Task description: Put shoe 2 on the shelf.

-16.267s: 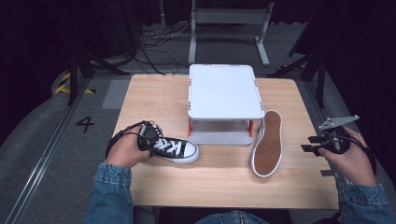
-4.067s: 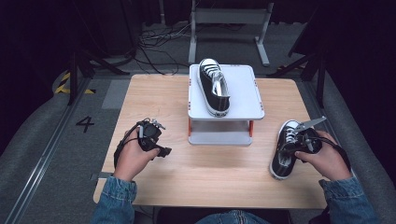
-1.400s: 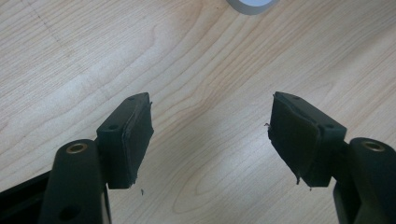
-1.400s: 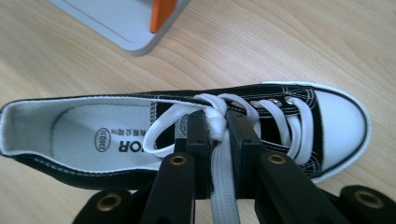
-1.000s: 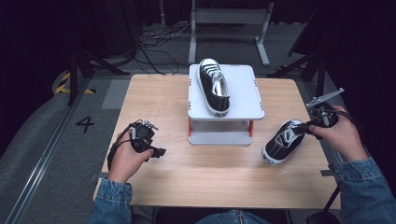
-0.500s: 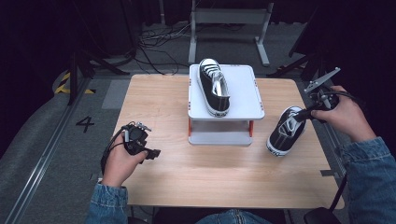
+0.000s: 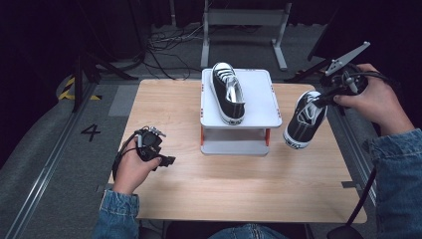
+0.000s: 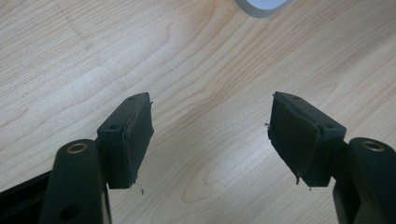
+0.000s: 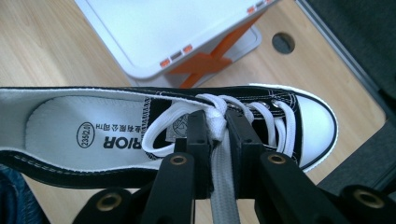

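Higher now, right tongs clamped on the sneaker laces; left tongs wide apart, empty.

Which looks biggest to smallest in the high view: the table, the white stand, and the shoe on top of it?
1. The table, by far.
2. The white stand.
3. The shoe on the stand, narrower and a bit shorter than the stand's top.
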{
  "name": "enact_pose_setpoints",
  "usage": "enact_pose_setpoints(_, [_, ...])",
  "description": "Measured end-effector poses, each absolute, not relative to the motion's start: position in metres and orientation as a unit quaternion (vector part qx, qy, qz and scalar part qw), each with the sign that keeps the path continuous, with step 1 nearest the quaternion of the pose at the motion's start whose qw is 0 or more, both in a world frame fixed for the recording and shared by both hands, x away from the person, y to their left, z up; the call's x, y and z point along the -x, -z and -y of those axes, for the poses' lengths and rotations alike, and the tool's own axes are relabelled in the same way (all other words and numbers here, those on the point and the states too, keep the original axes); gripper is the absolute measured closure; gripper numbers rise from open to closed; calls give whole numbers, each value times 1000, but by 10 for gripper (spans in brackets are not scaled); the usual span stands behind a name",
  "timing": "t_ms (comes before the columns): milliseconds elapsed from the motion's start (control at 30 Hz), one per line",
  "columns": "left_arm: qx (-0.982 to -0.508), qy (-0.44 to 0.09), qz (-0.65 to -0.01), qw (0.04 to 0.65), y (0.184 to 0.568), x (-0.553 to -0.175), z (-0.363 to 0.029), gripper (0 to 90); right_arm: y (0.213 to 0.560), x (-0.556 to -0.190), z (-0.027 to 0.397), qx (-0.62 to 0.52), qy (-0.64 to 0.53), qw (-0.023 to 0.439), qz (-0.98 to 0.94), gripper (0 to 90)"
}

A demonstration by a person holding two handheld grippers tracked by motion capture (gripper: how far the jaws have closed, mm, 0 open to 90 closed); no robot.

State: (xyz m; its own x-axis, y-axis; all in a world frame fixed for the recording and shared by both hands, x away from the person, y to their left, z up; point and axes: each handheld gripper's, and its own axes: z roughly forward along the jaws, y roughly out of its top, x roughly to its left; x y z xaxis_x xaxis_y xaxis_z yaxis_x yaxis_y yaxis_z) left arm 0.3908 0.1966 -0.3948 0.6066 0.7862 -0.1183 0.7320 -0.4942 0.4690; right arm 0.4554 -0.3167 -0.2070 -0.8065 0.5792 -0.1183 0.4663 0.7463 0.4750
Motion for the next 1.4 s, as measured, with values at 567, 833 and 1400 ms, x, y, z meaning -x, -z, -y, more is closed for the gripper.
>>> enact_pose_setpoints(567, [-847, -61, -471, 238, 397, -371, -219, 309, 189, -489, 256, -202, -223, 173, -938, 809])
enact_pose_setpoints(833, [-839, -61, -485, 240, 398, -364, -228, 309, 192, -507, 231, -176, -231, 181, -940, 809])
enact_pose_setpoints(1400, [-845, -53, -472, 245, 399, -376, -220, 309, 205, -521, 183, -126, -205, 204, -949, 809])
